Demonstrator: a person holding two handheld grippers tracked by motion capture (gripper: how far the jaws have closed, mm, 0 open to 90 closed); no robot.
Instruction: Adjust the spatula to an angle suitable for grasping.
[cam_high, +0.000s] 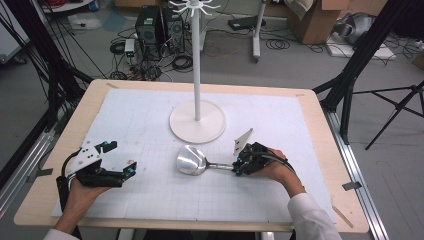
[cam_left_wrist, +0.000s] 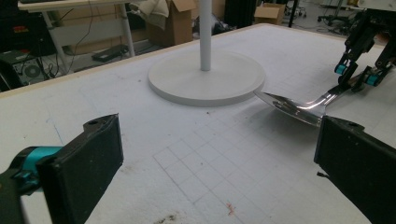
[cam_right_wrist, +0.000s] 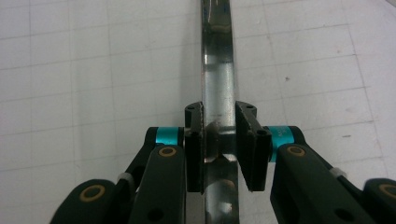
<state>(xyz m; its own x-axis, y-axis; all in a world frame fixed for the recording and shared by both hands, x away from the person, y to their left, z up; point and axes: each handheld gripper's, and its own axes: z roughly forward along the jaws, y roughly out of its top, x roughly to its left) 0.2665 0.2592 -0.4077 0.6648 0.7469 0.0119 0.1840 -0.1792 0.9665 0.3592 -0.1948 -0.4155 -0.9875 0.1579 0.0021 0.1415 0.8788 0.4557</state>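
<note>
A shiny metal serving spoon (cam_high: 191, 160) lies on the white gridded mat (cam_high: 150, 115), its bowl just in front of the white stand's round base (cam_high: 197, 122). My right gripper (cam_high: 237, 167) sits low over the spoon's handle. In the right gripper view the handle (cam_right_wrist: 218, 60) runs straight up between the two black pads, which press on its edges (cam_right_wrist: 219, 135). My left gripper (cam_high: 121, 157) rests at the left of the mat with its jaws wide apart and nothing between them (cam_left_wrist: 217, 149). From there the spoon (cam_left_wrist: 299, 106) and the right gripper (cam_left_wrist: 357, 77) are seen at the right.
The stand's thin white pole (cam_high: 196, 60) rises from its base (cam_left_wrist: 205, 77) to a ring of hooks at the top. The wooden table edge (cam_high: 320, 125) frames the mat. Behind the table are a computer tower (cam_high: 150, 25), cables and cardboard boxes (cam_high: 320, 20) on the floor.
</note>
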